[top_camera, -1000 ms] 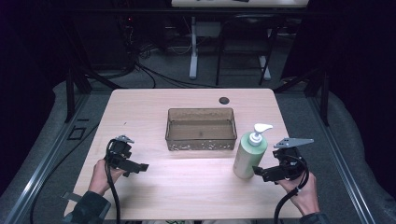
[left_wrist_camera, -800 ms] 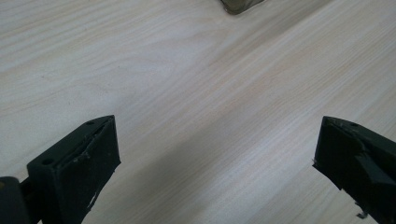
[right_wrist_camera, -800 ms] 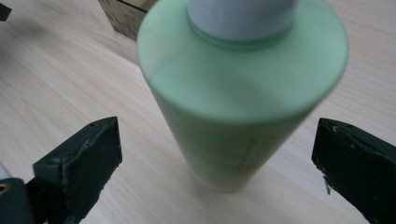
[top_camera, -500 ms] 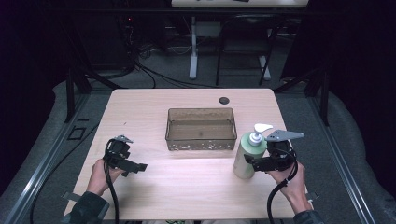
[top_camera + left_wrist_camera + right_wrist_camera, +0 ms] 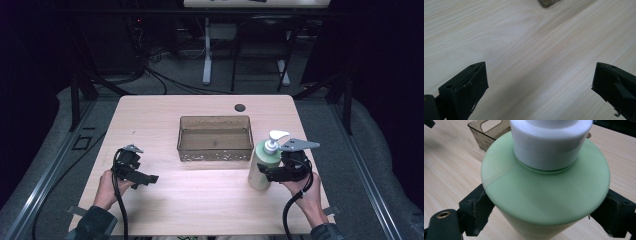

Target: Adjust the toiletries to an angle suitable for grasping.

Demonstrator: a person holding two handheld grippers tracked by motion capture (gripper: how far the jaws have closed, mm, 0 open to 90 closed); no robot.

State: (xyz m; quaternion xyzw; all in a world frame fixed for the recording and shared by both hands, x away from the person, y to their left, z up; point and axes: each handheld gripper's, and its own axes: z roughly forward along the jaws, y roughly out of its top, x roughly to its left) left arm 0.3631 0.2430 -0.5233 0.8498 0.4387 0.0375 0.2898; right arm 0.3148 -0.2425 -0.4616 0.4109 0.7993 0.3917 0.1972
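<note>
Right gripper view: right gripper jaws, just closing, hug the green bottle | bottle stands on the table beside the bin, not lifted yet | left gripper wide open, empty

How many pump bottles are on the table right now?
1. The green pump bottle stands upright near the table's right front, just right of the brown bin, between the right gripper's jaws. The bin looks empty, though its tinted walls could hide something small.
</note>
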